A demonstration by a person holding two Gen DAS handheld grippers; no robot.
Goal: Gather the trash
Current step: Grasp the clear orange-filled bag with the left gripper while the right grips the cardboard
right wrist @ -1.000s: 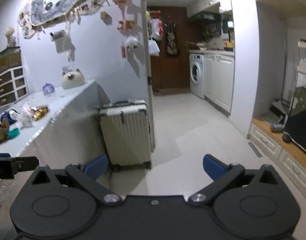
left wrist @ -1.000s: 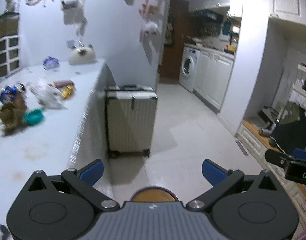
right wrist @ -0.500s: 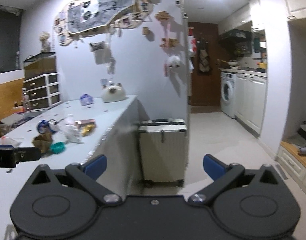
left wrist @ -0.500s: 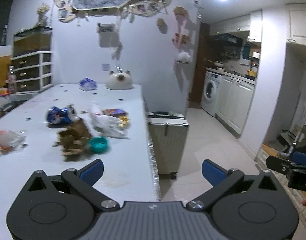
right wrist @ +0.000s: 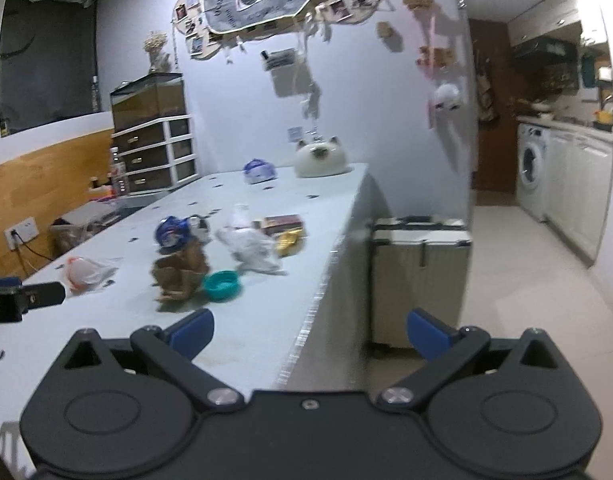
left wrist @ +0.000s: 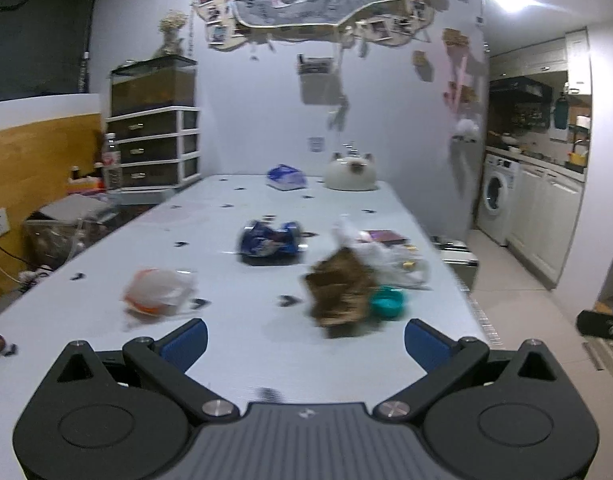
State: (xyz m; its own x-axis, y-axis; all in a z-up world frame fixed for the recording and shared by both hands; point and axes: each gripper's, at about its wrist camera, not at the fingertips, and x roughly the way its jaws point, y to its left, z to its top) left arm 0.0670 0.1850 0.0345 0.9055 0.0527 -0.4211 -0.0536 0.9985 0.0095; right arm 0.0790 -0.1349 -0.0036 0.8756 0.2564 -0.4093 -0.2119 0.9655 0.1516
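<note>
Altogether six trash pieces (left wrist: 340,294), tabletop

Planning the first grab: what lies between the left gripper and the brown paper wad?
Only bare tabletop separates the left gripper from the brown paper wad, per the left wrist view.

You see a matt pale desk (left wrist: 234,312), a crumpled brown paper bag (left wrist: 340,292), clear crinkled plastic bags (right wrist: 250,246), and a glossy teal plastic lid (right wrist: 222,285).

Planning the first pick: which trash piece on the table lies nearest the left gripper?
The crumpled brown paper, just ahead of the open left gripper; the other pieces lie farther off.
</note>
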